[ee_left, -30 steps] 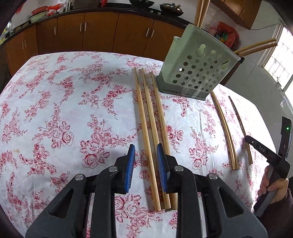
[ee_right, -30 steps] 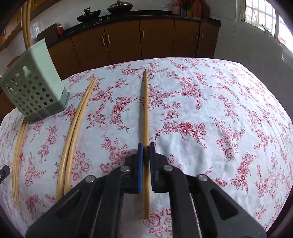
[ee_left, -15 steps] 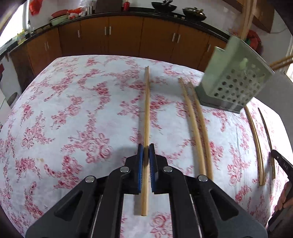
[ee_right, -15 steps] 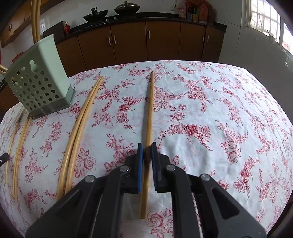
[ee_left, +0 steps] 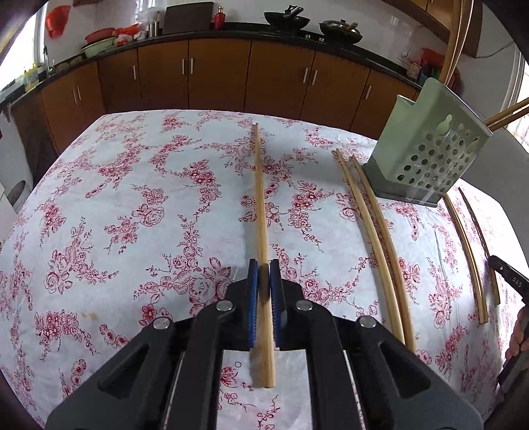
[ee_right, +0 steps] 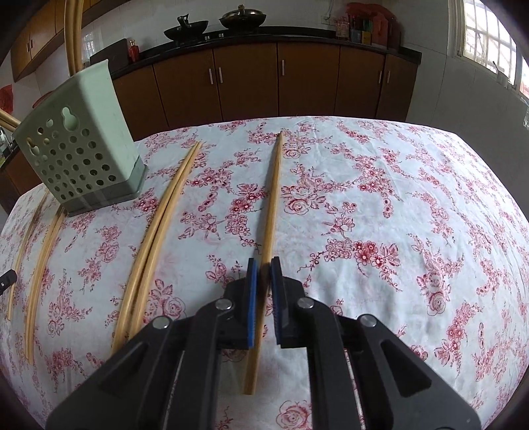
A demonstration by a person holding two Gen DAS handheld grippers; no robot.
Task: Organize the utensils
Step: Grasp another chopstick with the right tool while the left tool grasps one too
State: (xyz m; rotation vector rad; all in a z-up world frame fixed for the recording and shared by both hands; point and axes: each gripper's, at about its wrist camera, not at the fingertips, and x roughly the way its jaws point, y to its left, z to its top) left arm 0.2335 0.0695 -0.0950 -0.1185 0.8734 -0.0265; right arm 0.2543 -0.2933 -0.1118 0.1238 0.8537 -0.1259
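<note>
My left gripper (ee_left: 264,269) is shut on a long wooden chopstick (ee_left: 260,205) and holds it above the floral tablecloth (ee_left: 132,211). My right gripper (ee_right: 263,268) is shut on another wooden chopstick (ee_right: 272,198), lifted slightly off the cloth. A pale green perforated utensil holder (ee_left: 426,149) stands on the table with chopsticks sticking out of its top; it also shows in the right wrist view (ee_right: 77,145). Two loose chopsticks (ee_left: 373,231) lie side by side next to the holder, also visible in the right wrist view (ee_right: 162,228). Two more chopsticks (ee_left: 466,251) lie beyond the holder.
Brown kitchen cabinets (ee_left: 215,79) and a dark counter with woks (ee_left: 287,18) run behind the table. The other hand-held gripper's handle (ee_left: 510,281) shows at the right edge of the left wrist view. The table's edges curve away on all sides.
My left gripper closed on one of three chopsticks by the holder and carried it left, away from the other two. My right gripper has lifted its chopstick slightly.
</note>
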